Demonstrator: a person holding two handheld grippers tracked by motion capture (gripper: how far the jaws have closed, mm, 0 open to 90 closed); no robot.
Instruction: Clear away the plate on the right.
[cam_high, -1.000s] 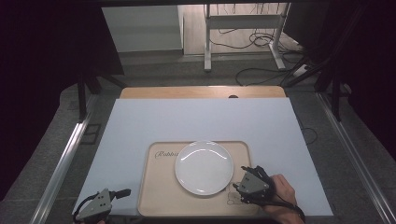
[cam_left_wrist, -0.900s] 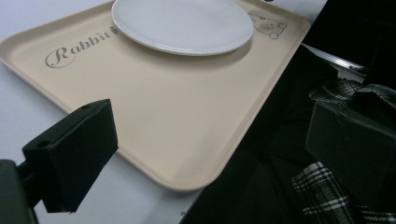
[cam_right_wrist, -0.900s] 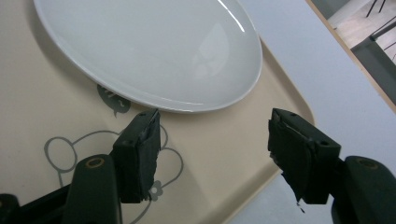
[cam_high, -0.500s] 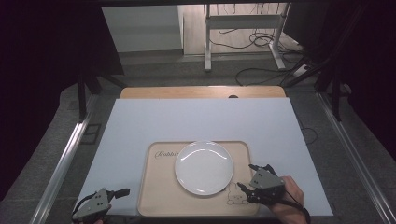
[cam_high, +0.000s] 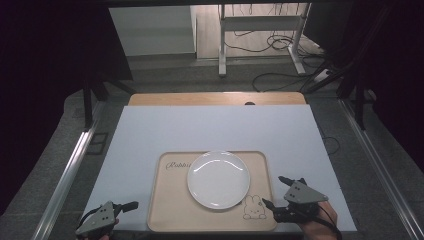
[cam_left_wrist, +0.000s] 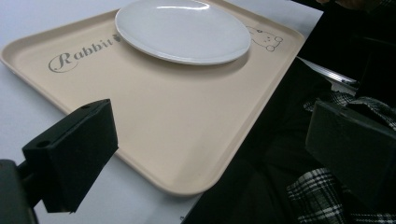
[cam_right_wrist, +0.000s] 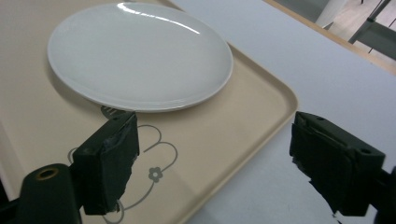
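White plate (cam_high: 218, 179) sits on the tray (cam_high: 175, 212); my right fingers (cam_high: 278, 192) have just been opening, nothing between them, left fingers (cam_high: 131, 205) released.

Script word: you've got "Rabbit" in dark cursive on the beige tray (cam_left_wrist: 187, 135), near its far-left corner; the white plate (cam_left_wrist: 183, 29) covers the last letter.
From above: it reads "Rabbi" there, cut off at the plate's rim.
Sign: a line-drawn rabbit with a flower sits on the tray's near-right corner.
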